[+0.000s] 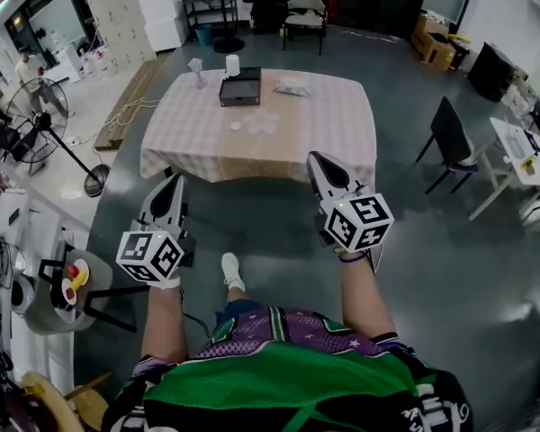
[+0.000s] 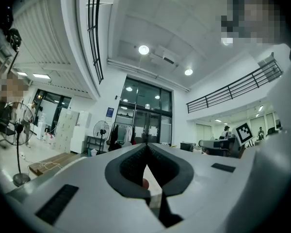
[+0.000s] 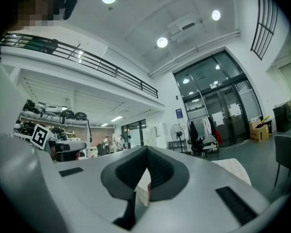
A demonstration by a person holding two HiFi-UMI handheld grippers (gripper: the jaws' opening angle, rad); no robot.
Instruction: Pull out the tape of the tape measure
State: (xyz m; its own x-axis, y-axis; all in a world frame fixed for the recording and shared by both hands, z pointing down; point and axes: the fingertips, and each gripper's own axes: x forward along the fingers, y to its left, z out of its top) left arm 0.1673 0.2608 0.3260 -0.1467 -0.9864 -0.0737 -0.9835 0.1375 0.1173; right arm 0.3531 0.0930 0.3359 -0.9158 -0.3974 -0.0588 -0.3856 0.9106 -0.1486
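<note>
Left gripper: jaws clenched, the dark ribbed pads meeting at the tips, nothing between them. Right gripper: likewise pressed together and empty. From the head view, the left gripper and right gripper are held out level in front of the person, side by side and well apart, each with its marker cube toward the camera. Both point toward the desk but are short of it, over grey floor. One white shoe shows on the floor between the two forearms. The desk carries a pale checked cloth. On its far half is a black box, with a white cup just behind it and a clear packet to the box's right. Some pale small items lie near the middle of the cloth. The tape measure cannot be picked out at this range; it may be among the things on the desk, well away from both grippers. A black chair stands to the right of the desk and a standing fan to its left.
</note>
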